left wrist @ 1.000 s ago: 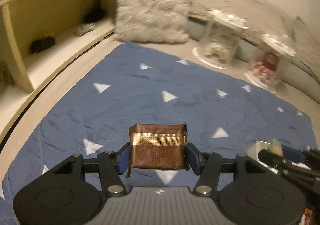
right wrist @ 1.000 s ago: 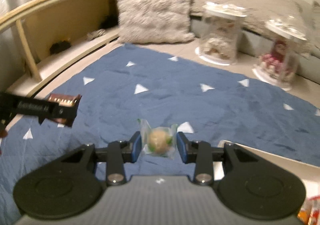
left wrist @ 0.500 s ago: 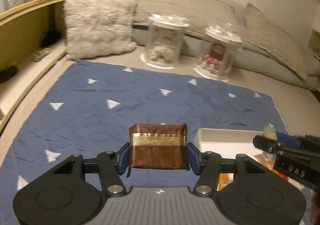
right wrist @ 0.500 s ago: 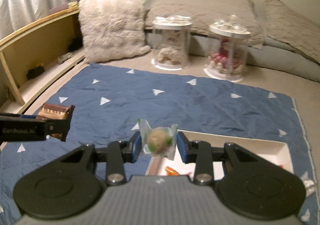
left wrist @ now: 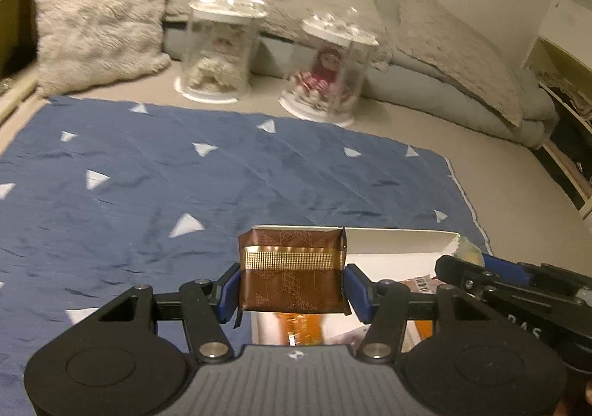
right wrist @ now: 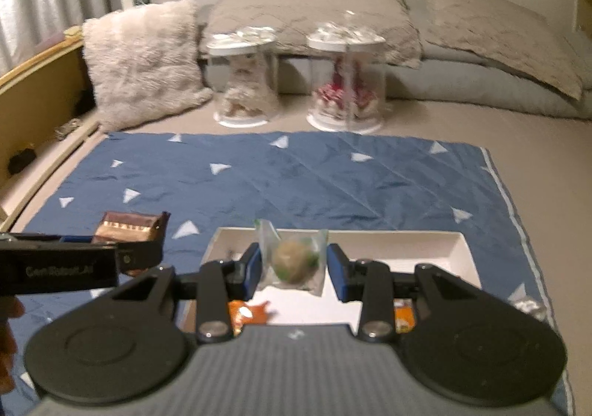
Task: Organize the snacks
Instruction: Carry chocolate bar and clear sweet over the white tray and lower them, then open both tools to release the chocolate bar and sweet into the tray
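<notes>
My left gripper point(left wrist: 292, 284) is shut on a brown snack packet with a gold band point(left wrist: 291, 273) and holds it above the near left edge of a white tray point(left wrist: 399, 236). My right gripper point(right wrist: 294, 264) is shut on a clear-wrapped round snack point(right wrist: 294, 260) and holds it over the same white tray point(right wrist: 425, 236). Orange snack wrappers point(right wrist: 248, 312) lie in the tray below. In the right wrist view the left gripper point(right wrist: 122, 234) with its brown packet point(right wrist: 125, 225) is at the left. In the left wrist view the right gripper point(left wrist: 462, 260) is at the right.
The tray sits on a blue cloth with white triangles point(right wrist: 296, 172). Two clear display jars point(right wrist: 244, 83) point(right wrist: 346, 79) stand behind the cloth. A fluffy cushion point(right wrist: 144, 61) and a wooden shelf point(right wrist: 33, 90) are at the left. Grey pillows point(left wrist: 455, 42) line the back.
Both grippers have swung to the right with their snacks. They were over the bare blue cloth and now hang over the white tray.
</notes>
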